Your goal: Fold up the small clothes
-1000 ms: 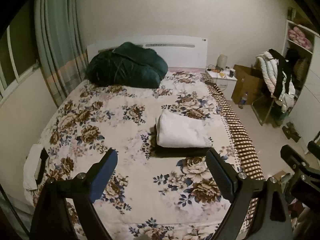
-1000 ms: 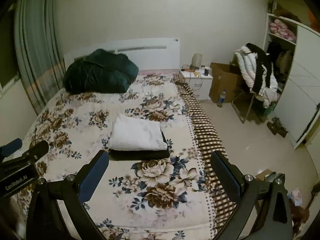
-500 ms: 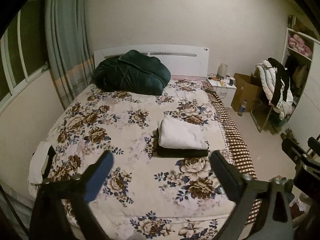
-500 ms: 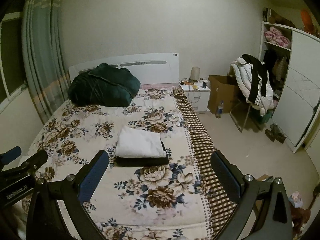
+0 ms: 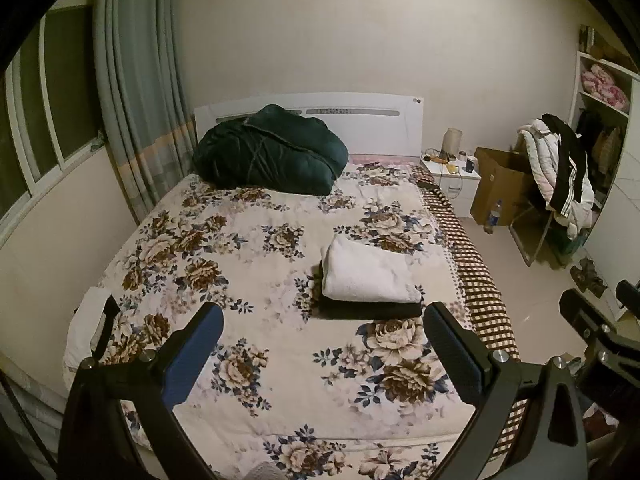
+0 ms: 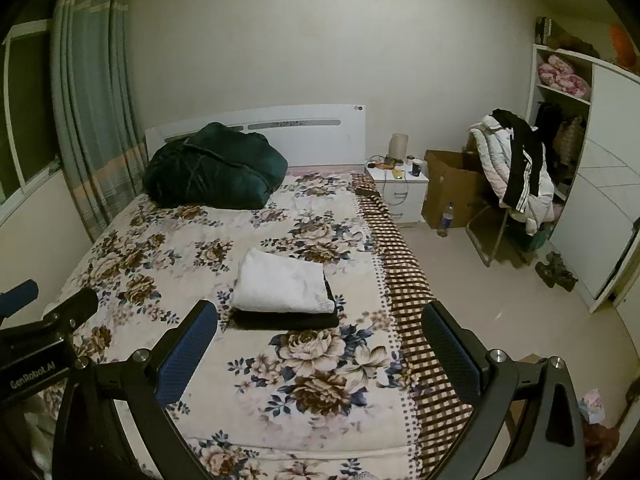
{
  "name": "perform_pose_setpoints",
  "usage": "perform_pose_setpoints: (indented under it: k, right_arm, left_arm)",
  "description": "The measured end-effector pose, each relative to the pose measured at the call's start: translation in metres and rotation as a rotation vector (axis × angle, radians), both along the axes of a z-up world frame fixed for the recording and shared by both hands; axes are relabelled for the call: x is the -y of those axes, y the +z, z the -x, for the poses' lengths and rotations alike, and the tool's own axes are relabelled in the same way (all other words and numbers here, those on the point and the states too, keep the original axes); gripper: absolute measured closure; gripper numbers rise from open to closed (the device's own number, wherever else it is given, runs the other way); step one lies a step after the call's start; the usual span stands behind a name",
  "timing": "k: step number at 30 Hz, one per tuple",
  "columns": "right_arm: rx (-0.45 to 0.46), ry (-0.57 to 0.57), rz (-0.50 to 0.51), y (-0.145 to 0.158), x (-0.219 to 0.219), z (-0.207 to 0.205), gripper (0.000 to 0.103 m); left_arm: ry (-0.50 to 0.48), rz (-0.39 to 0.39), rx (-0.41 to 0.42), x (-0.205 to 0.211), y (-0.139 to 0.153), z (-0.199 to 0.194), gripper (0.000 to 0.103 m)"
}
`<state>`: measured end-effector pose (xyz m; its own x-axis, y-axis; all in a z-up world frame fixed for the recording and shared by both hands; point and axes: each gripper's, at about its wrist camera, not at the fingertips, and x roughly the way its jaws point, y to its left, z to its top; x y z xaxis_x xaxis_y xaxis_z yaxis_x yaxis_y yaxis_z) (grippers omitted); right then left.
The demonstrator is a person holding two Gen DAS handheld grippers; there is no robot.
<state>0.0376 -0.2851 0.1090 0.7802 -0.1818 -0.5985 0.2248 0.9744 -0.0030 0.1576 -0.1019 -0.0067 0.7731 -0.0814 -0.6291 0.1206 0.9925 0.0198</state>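
A folded white garment point(image 5: 366, 274) lies on top of a folded black garment point(image 5: 368, 310) on the floral bedspread point(image 5: 248, 264), right of the bed's middle. The same stack shows in the right wrist view, white piece point(image 6: 282, 286) on black piece point(image 6: 286, 321). My left gripper point(image 5: 324, 354) is open and empty, held back above the foot of the bed. My right gripper point(image 6: 320, 350) is open and empty, beside it to the right. Both are well short of the stack.
A dark green duvet bundle point(image 5: 270, 152) sits at the headboard. A white cloth point(image 5: 86, 326) hangs at the bed's left edge. A nightstand point(image 6: 398, 192), a cardboard box point(image 6: 452, 184), a chair piled with clothes point(image 6: 514, 176) and a wardrobe point(image 6: 600, 184) stand to the right.
Both grippers have pulled back and risen away from the bed, so the folded stack looks smaller and farther. Both stayed open and empty.
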Motion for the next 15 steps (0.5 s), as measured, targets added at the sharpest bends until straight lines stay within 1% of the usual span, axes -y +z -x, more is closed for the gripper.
perform_pose_setpoints:
  k: [8,15]
  right_arm:
    - [-0.013,0.019,-0.011,-0.01,0.004,-0.007,0.0]
    - [-0.013,0.006,-0.022,-0.019,0.009,-0.007,0.0]
  left_arm:
    - [0.003,-0.004,0.014,0.004,0.005,0.002,0.001]
    - [0.002,-0.006,0.013,0.004,0.005,0.001,0.001]
